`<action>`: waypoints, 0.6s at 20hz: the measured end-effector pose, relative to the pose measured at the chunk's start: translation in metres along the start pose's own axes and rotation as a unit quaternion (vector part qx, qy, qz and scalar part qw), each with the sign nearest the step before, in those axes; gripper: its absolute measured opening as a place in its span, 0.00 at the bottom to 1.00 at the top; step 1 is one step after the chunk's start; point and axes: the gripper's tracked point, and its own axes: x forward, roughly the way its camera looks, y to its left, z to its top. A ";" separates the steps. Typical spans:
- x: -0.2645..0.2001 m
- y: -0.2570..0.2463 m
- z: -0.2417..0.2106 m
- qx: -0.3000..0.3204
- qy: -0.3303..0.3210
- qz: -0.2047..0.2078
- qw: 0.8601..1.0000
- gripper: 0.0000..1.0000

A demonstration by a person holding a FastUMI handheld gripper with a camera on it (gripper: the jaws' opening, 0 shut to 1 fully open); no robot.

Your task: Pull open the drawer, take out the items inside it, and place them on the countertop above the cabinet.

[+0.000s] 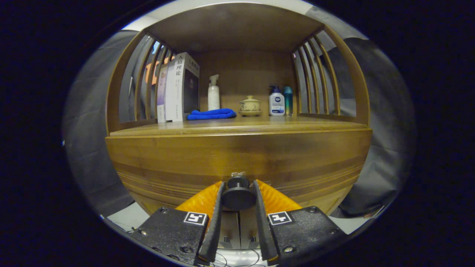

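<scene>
Filling the middle of the frame: a wooden cabinet (pixel 237 155) with a wide drawer front (pixel 167 163) of brown wood, showing darker and lighter bands of grain running across. Sitting flush with the cabinet face, with no gap showing at its top edge. Carrying a round dark knob (pixel 238 194) at the lower centre of the frame, low on the drawer front.

Gripping that knob: the gripper (pixel 238 196), coming up from the bottom centre of the frame. Closing narrowly, with one finger pressing on the left side of the knob and the other finger on the right side, so clenched on the knob and not released. Pointing straight at the drawer front.

Lying above the drawer, across the middle of the frame: the countertop (pixel 297 125), a flat wooden shelf under a curved wooden roof with slatted sides. Standing on it, from left to right: upright books (pixel 180 89), a folded blue cloth (pixel 211 114), a white spray bottle (pixel 213 94) behind the cloth, a small lidded ceramic cup (pixel 250 105) on a saucer, a white and blue lotion bottle (pixel 276 102), and a teal bottle (pixel 288 99) just beside it.
</scene>
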 end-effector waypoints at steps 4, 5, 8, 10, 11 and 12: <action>-0.001 0.001 0.000 0.003 0.010 0.003 1.000 0.42; 0.001 0.001 0.000 0.002 0.013 0.004 1.000 0.40; -0.002 0.000 0.000 -0.006 0.018 0.001 1.000 0.36; -0.004 0.001 -0.001 0.001 0.024 0.000 1.000 0.36; -0.007 0.001 -0.001 -0.002 0.025 0.001 1.000 0.36; -0.015 0.000 -0.003 -0.007 0.024 0.001 1.000 0.36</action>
